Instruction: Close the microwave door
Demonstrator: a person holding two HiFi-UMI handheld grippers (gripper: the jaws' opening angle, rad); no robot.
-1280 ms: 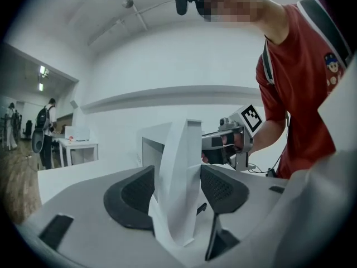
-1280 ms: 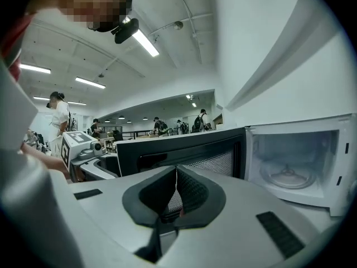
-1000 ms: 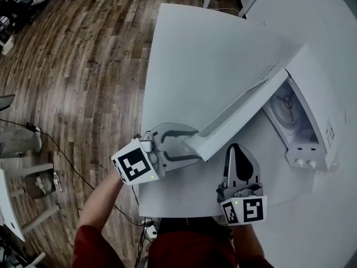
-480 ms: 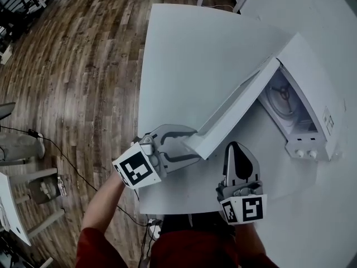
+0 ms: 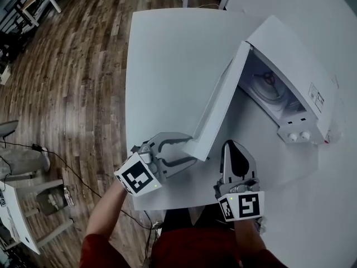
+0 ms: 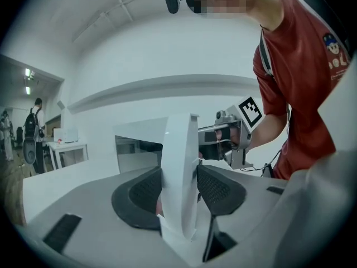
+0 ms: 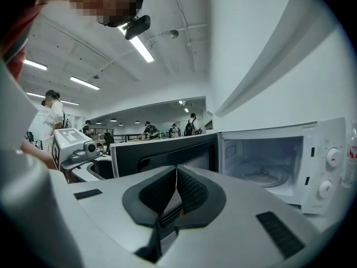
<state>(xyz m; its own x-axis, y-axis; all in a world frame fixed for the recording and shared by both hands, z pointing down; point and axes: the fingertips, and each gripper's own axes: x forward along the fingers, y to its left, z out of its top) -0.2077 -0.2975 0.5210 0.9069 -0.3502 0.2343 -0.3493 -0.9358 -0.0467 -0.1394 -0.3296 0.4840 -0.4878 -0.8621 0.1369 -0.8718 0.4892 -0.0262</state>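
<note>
The white microwave (image 5: 295, 66) sits at the table's back right with its door (image 5: 220, 105) half open, swung out toward me. My left gripper (image 5: 193, 148) straddles the door's free edge, one pad on each side; its jaws are closing on that edge. In the left gripper view the door edge (image 6: 179, 166) fills the gap between the dark pads. My right gripper (image 5: 232, 146) is shut with nothing in it, just right of the door's end. The right gripper view shows its pads (image 7: 189, 191) pressed together, the dark door window (image 7: 162, 155) ahead and the lit cavity (image 7: 262, 161) with its turntable.
The white table (image 5: 167, 66) ends at a curved left edge over wooden floor (image 5: 72, 66). Two knobs (image 5: 298, 135) face me on the microwave's front panel. Cables and a small stand (image 5: 50, 197) lie on the floor at the left. People stand far off in the room.
The door has swung further toward the microwave, its free edge carried along by the left gripper. The right gripper has moved along beside it, still shut.
</note>
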